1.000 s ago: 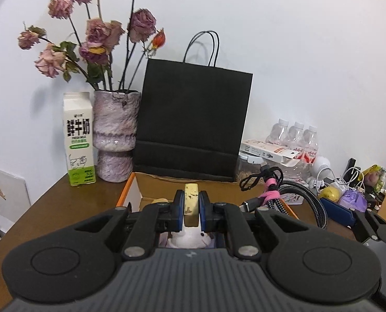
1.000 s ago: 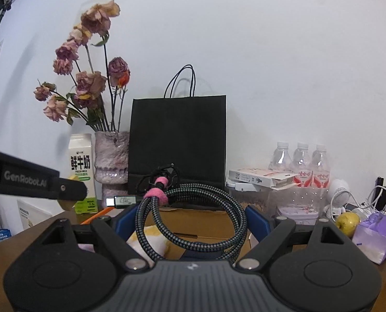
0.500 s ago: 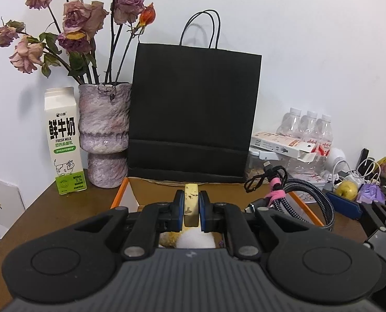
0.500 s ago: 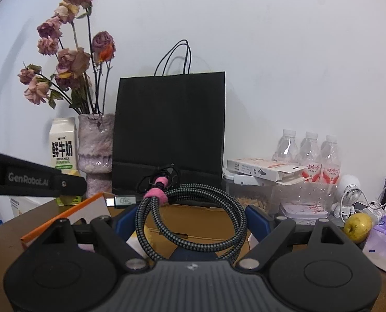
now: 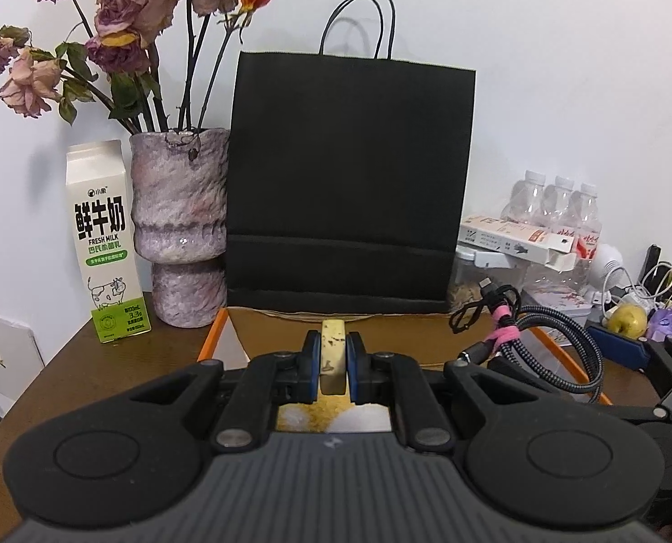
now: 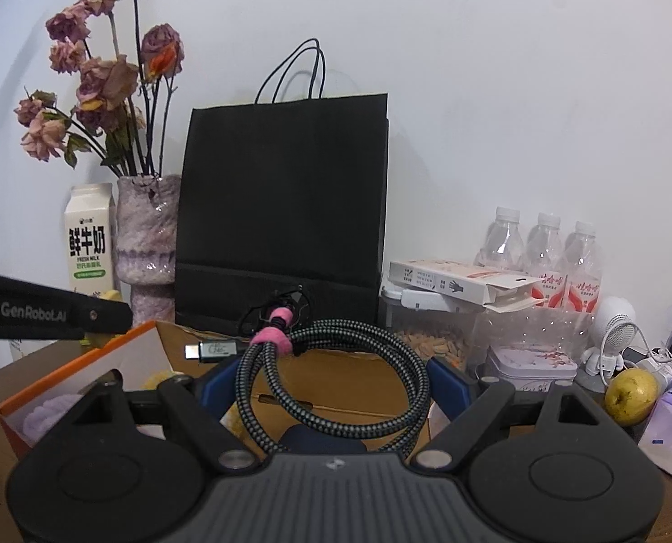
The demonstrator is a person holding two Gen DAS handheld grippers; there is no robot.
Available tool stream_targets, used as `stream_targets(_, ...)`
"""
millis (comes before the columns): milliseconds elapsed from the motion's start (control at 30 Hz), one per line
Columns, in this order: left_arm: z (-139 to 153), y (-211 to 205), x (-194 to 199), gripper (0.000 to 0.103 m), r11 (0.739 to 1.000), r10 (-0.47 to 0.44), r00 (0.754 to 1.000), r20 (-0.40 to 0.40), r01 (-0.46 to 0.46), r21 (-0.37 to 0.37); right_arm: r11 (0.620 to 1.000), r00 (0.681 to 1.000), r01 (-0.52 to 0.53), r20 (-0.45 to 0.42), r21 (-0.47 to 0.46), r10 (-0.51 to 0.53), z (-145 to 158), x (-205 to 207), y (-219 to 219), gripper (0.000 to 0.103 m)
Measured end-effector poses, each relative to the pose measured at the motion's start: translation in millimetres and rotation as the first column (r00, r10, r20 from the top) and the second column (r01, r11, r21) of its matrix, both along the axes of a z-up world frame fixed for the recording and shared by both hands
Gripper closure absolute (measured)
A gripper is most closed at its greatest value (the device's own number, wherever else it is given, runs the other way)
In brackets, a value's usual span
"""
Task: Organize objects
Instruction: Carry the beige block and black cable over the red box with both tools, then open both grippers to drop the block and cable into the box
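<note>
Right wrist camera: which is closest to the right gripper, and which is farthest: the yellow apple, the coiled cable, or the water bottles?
1. Coiled cable: sits between the right gripper fingers.
2. Yellow apple: on the table, off to the right.
3. Water bottles: farthest, standing at the back right by the wall.

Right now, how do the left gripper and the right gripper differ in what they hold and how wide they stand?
The left gripper is shut on a thin yellowish piece; the right gripper stands wide around a coiled braided cable. The piece is narrow and upright; the cable is a broad loop tied with a pink strap. Both grippers are over the orange-edged box.
</note>
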State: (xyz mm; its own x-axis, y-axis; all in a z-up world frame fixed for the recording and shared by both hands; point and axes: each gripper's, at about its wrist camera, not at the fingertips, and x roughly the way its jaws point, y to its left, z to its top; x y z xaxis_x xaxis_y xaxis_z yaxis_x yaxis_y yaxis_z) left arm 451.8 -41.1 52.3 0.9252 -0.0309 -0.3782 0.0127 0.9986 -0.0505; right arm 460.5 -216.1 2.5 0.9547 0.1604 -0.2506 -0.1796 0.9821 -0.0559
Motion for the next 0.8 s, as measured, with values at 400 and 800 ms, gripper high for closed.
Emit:
stream_targets(400,-11,4,17,0.091,1.000,-0.001,0.999,-0.032,0.001,0.017,1.000,0.999,-0.002,-0.036,-0.015,0.002,-6,16,-1,0.017)
stream_targets(800,-15,7,27,0.089,1.000,0.007,0.999,-0.047,-0.006,0.025,1.000,0.996,-0.004,-0.088,-0.020,0.002,-14,27,-1,0.016)
